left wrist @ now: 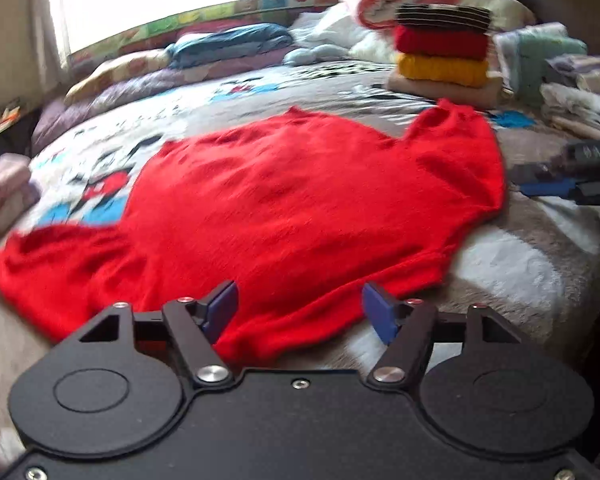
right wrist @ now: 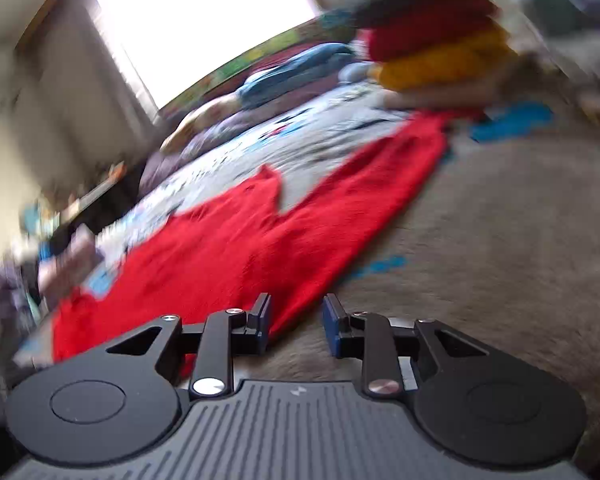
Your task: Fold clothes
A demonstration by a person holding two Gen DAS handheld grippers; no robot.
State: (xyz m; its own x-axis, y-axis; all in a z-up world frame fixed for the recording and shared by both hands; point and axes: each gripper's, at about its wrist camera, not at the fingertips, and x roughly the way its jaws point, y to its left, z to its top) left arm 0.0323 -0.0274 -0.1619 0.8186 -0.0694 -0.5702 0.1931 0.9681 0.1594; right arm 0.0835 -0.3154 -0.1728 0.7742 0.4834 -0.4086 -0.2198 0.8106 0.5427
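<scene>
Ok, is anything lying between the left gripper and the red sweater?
Nothing visible. The left gripper is open right at the near hem of the red sweater, which lies spread on the bed.

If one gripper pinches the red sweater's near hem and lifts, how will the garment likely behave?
The red sweater lies flat and follows the blanket beneath, so it will probably drape and sag rather than hold shape. Its fuzzy knit probably grips the open left gripper pads well. On the plush blanket, it may drag and bunch instead of sliding.
</scene>
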